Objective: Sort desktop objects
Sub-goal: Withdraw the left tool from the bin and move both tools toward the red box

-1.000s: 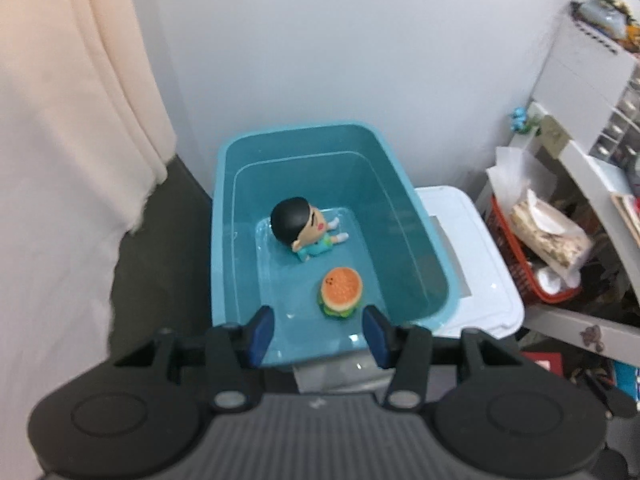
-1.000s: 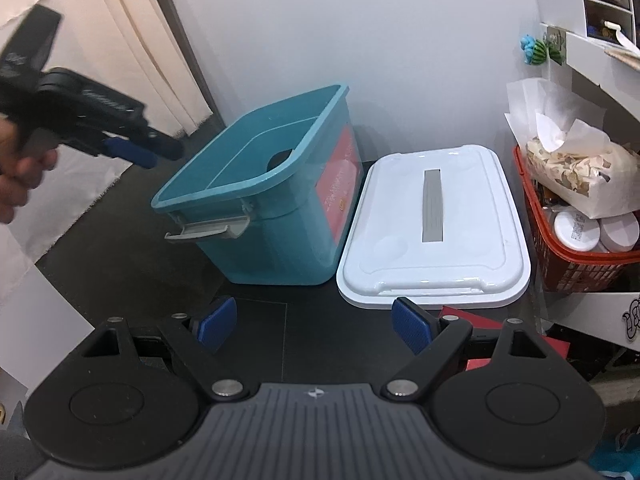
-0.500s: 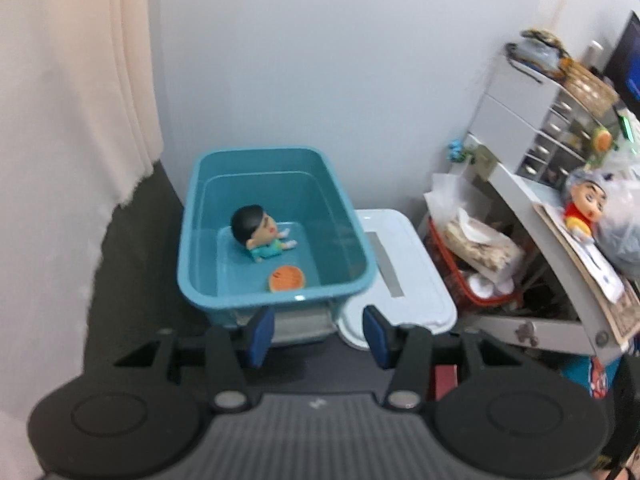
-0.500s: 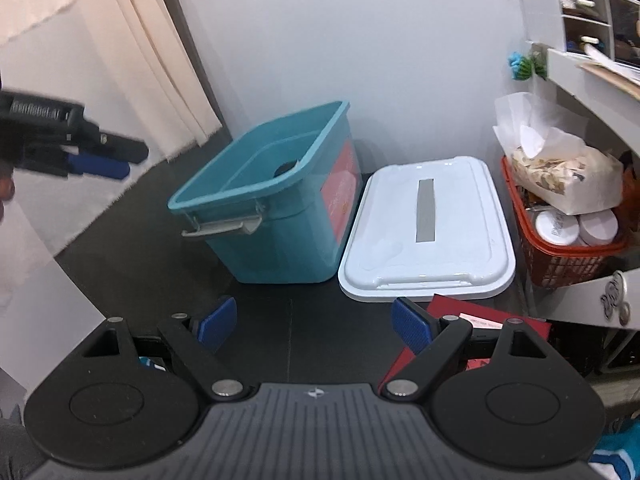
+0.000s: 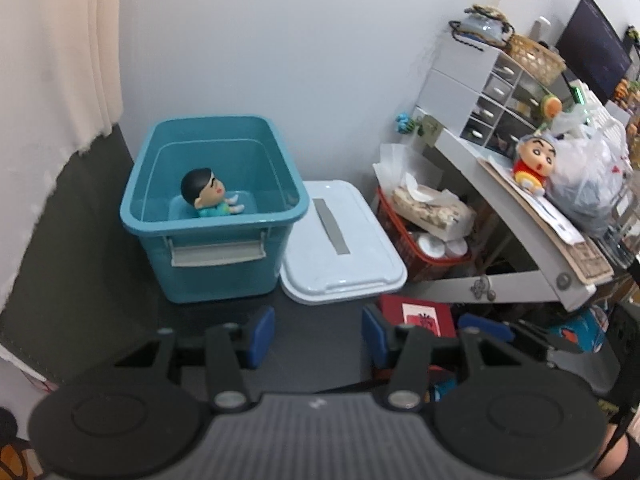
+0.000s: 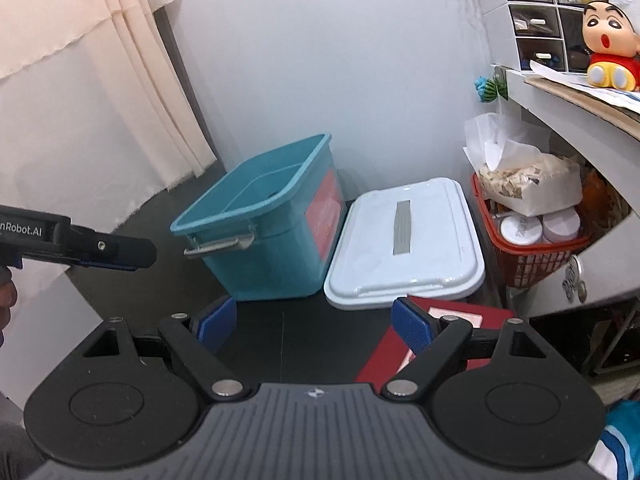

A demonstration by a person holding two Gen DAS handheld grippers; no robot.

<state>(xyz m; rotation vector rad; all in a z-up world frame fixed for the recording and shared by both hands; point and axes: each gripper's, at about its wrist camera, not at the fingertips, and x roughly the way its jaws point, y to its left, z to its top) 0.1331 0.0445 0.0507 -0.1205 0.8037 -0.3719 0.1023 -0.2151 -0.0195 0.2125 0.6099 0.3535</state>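
only one piece of text can be read — "nRobot.AI" in white letters on the black body of the left gripper [image 6: 116, 250], seen at the left edge of the right wrist view, its start cut off by the frame. the red label on the side of the teal bin [image 6: 280, 236], the red box [image 6: 440, 332] on the floor and the papers [image 6: 600, 88] on the desk carry print — too blurred to make out.

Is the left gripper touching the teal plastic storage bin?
Apart. In the left wrist view, dark floor shows between the open left gripper and the teal plastic storage bin.
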